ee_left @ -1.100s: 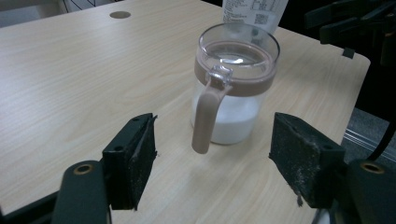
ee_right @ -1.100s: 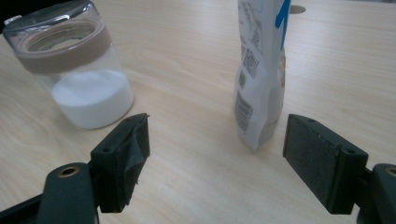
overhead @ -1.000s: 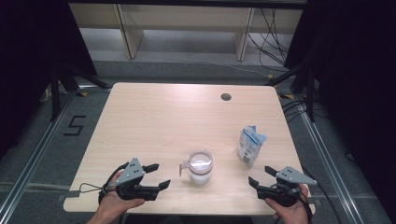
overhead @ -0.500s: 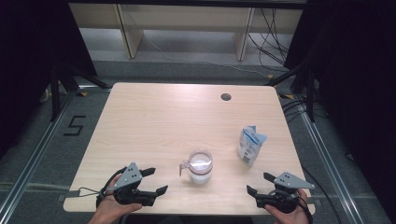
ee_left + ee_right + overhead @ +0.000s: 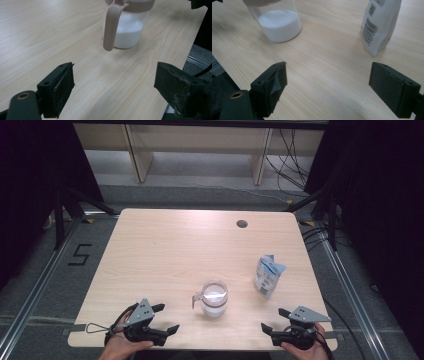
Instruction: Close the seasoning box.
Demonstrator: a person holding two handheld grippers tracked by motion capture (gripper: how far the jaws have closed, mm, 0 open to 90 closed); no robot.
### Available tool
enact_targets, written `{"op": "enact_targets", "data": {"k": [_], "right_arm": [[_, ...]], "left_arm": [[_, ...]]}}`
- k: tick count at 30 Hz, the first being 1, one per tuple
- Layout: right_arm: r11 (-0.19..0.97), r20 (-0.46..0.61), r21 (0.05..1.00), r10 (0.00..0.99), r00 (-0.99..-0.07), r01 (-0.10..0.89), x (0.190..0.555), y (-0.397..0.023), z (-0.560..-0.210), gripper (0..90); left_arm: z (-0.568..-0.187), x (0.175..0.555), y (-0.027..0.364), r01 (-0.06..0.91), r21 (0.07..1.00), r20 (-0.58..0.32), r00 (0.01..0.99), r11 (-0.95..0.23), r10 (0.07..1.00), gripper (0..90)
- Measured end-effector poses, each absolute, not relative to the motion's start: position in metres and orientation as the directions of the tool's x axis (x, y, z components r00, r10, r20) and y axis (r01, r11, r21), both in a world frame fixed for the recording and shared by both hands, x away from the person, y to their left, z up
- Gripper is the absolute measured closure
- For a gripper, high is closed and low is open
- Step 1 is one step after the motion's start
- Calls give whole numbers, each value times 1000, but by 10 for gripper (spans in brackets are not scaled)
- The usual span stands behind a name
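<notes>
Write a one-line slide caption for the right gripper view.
Open right claw above a wooden table, facing a clear jar of white powder and an upright white pouch.

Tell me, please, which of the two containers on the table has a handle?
The clear jar holding white powder; its beige handle hangs off the lid, unlike the white pouch.

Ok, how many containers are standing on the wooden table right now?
2. A clear plastic jar with a beige lid and handle, holding white powder, stands near the front edge between the grippers. A white paper pouch with blue print stands to its right. Nothing looks hidden.
</notes>
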State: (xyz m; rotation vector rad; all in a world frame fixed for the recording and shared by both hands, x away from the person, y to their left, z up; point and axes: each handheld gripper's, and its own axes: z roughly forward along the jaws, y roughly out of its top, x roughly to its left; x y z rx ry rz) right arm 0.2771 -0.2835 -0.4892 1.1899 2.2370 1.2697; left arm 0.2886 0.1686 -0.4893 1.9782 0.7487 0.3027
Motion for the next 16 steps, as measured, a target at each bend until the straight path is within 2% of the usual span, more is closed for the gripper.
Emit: {"op": "enact_targets", "data": {"k": [1,12,13,16], "right_arm": [[272,120,819,781,-613,506,278,-284,-489,160],[254,147,815,779,-609,521,278,-283,-491,160],[241,163,808,786,-596,538,277,-282,-491,160],[249,153,809,786,-599,533,278,-283,-491,160]], "left_arm": [[-490,287,168,404,853,-116,766,-332,633,155],[-494,290,170,411,854,-126,758,-319,640,155],[-494,292,172,392,848,-89,770,-357,632,155],[-493,291,172,401,851,-104,762,-340,639,155]]}}
